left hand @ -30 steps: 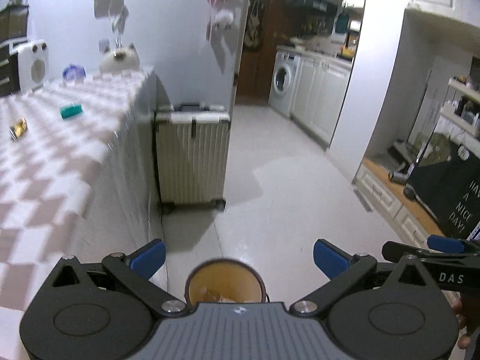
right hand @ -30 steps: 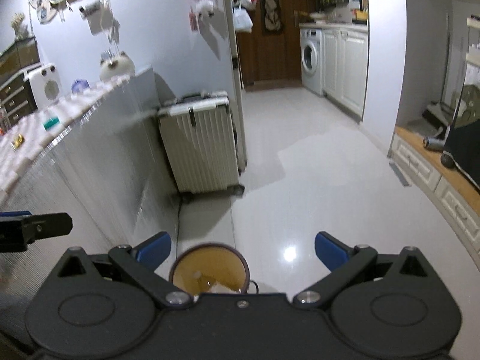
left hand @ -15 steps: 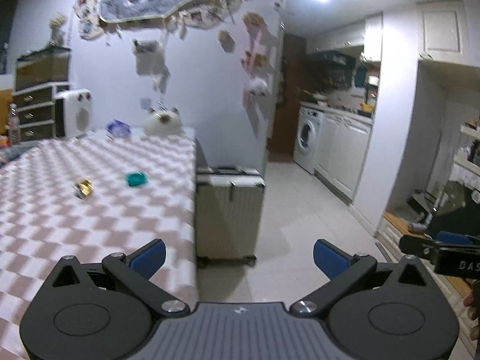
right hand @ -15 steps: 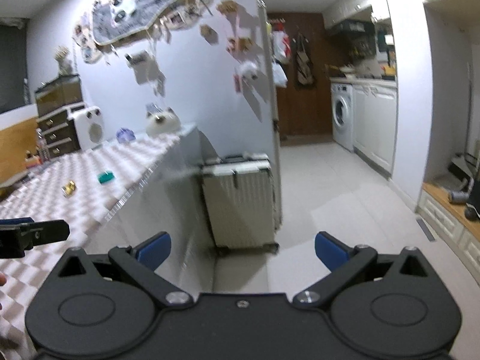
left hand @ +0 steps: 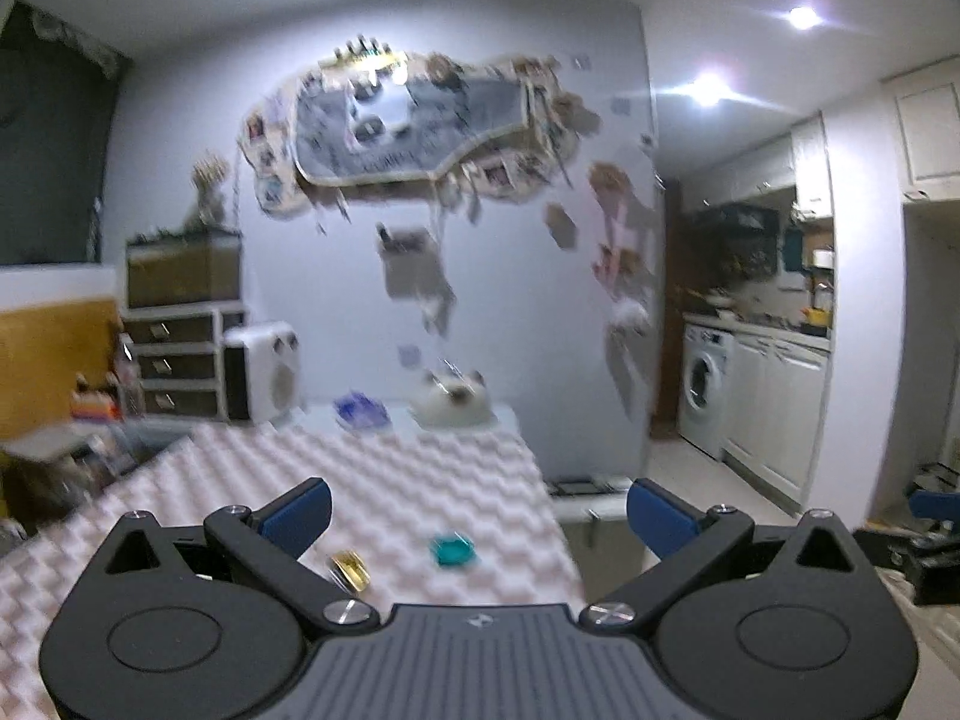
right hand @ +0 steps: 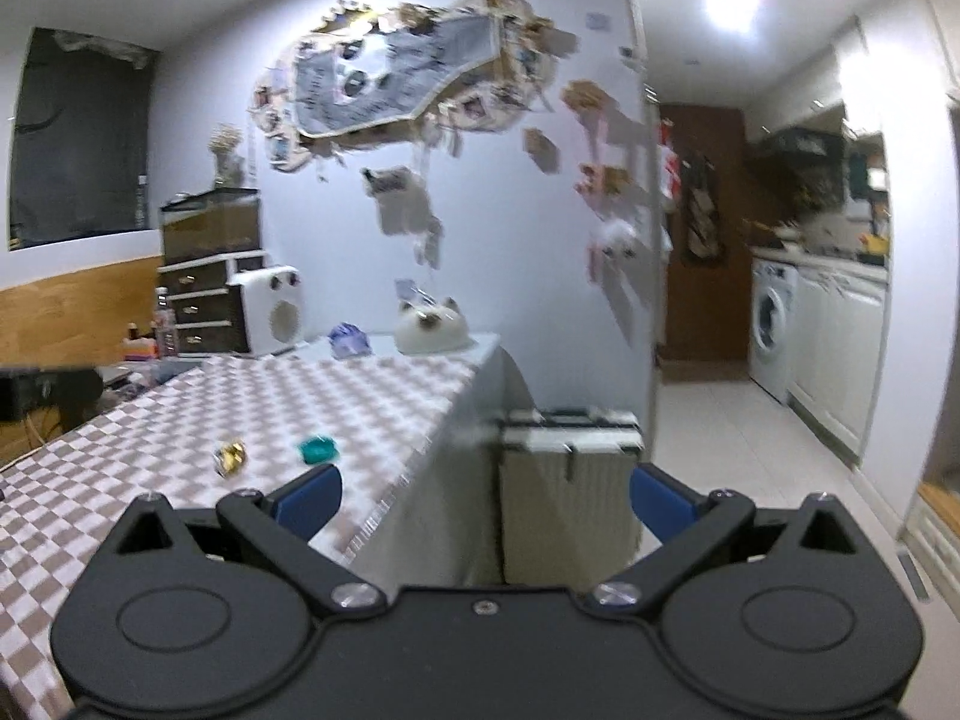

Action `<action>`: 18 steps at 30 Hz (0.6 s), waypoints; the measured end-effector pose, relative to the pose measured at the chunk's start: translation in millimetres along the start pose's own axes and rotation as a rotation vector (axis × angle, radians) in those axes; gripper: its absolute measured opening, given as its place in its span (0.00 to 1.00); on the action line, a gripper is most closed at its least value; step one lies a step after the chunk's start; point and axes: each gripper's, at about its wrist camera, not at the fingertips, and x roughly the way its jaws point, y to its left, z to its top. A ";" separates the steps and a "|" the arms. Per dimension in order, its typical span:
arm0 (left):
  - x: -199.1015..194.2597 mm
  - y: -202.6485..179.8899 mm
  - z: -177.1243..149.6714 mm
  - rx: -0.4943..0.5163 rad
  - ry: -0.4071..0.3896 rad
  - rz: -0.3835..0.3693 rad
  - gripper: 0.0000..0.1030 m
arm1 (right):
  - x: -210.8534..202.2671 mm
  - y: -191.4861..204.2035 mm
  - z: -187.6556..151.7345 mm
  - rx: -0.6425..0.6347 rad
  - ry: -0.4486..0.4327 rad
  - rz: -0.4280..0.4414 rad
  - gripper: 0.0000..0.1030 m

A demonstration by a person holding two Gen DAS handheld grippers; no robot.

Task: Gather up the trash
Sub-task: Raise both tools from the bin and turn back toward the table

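Trash is lying on the checkered table [right hand: 180, 456]: a crumpled gold wrapper [left hand: 350, 570] beside a teal wrapper [left hand: 453, 549]. Left gripper [left hand: 477, 510] and right gripper [right hand: 483, 495] are gaping wide, empty.

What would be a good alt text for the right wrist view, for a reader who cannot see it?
The right hand-held gripper, open and empty, points over a checkered table where a gold wrapper and a teal wrapper lie apart. A white suitcase stands on the floor beside the table.
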 end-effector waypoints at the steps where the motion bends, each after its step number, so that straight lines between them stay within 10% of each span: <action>1: 5.2 7.9 7.0 0.005 -0.012 0.019 1.00 | 4.4 6.2 5.4 -0.008 -0.007 0.011 1.00; 8: 65.6 52.2 33.1 -0.019 -0.011 0.058 1.00 | 47.4 46.5 39.1 -0.055 -0.030 0.070 1.00; 18: 197.0 94.1 -7.5 -0.119 0.197 0.148 1.00 | 125.2 84.0 79.1 -0.058 -0.050 0.117 1.00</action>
